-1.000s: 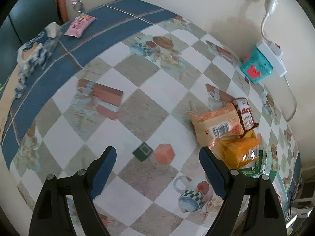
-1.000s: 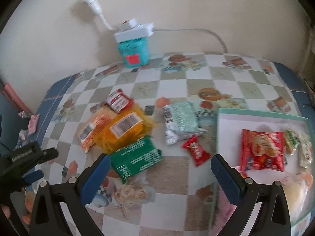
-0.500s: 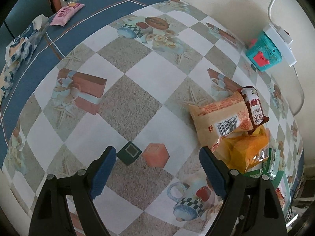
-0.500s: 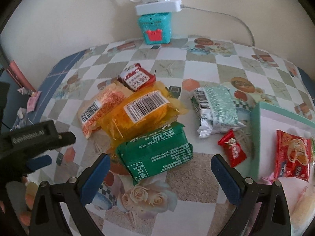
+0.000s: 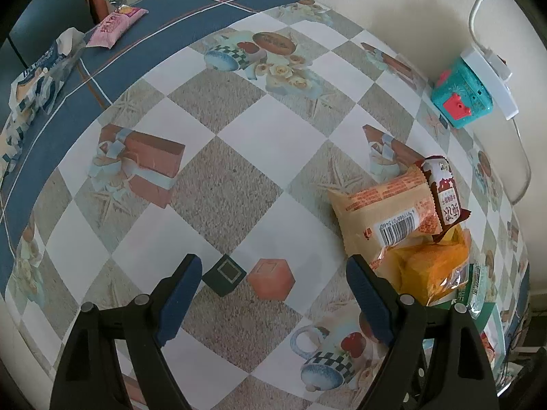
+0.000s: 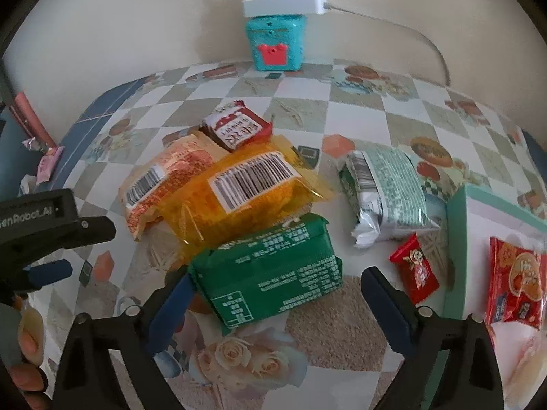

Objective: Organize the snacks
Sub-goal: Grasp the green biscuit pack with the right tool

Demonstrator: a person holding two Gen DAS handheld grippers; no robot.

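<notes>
Closing in: right gripper (image 6: 273, 302) now straddles green packet (image 6: 270, 270), jaws narrowing, ungripped; left gripper (image 5: 270, 288) wide, empty.

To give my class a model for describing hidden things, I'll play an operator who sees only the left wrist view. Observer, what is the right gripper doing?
Observer: The right gripper is open and its jaws have just been closing. The green packet lies between them, not yet clamped.
Operator: Is there anywhere to put snacks?
Observer: Yes, a tray with a teal rim lies to the right of that packet, with a red packet in it.
Operator: Are there other loose snacks?
Observer: A silver-green packet and a small red sachet lie on the table beside the tray.
</notes>
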